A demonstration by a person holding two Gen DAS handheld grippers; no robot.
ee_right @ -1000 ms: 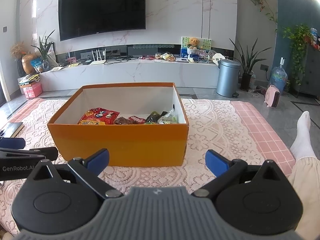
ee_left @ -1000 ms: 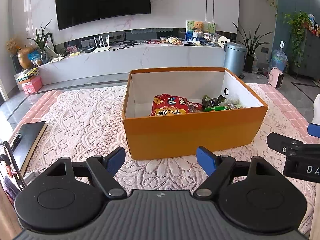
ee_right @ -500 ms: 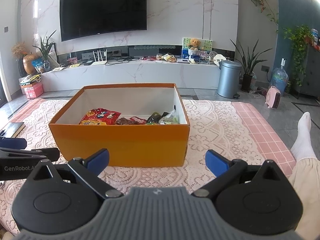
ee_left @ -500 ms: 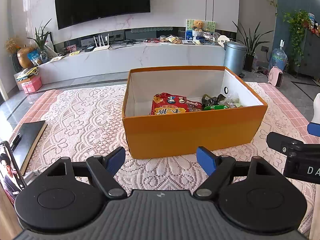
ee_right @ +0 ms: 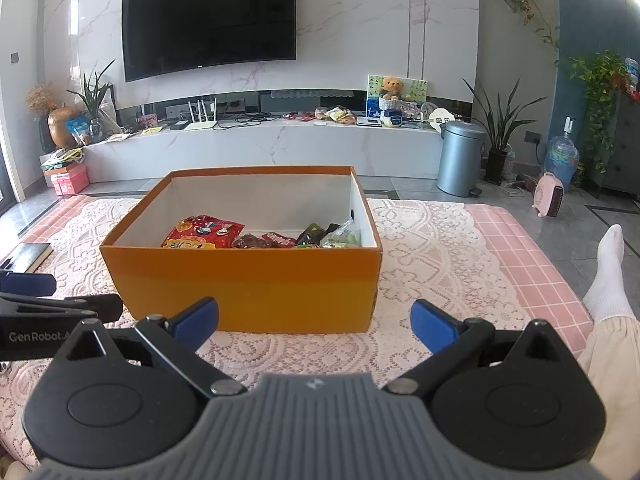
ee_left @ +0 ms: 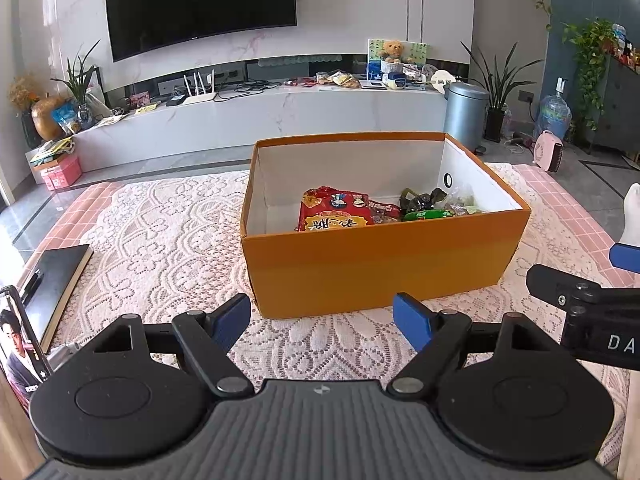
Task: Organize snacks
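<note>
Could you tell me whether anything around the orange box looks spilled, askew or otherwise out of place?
Nothing stands out. The orange box sits upright on the lace cloth, the snack packets lie inside it, and both claws, left and right, hang open and empty.

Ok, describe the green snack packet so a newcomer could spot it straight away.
Find the orange box on the lace tablecloth. Inside, right of the big red snack bag, lies the green packet against the near wall. It alone is bright green; its neighbours are red, dark or clear.
</note>
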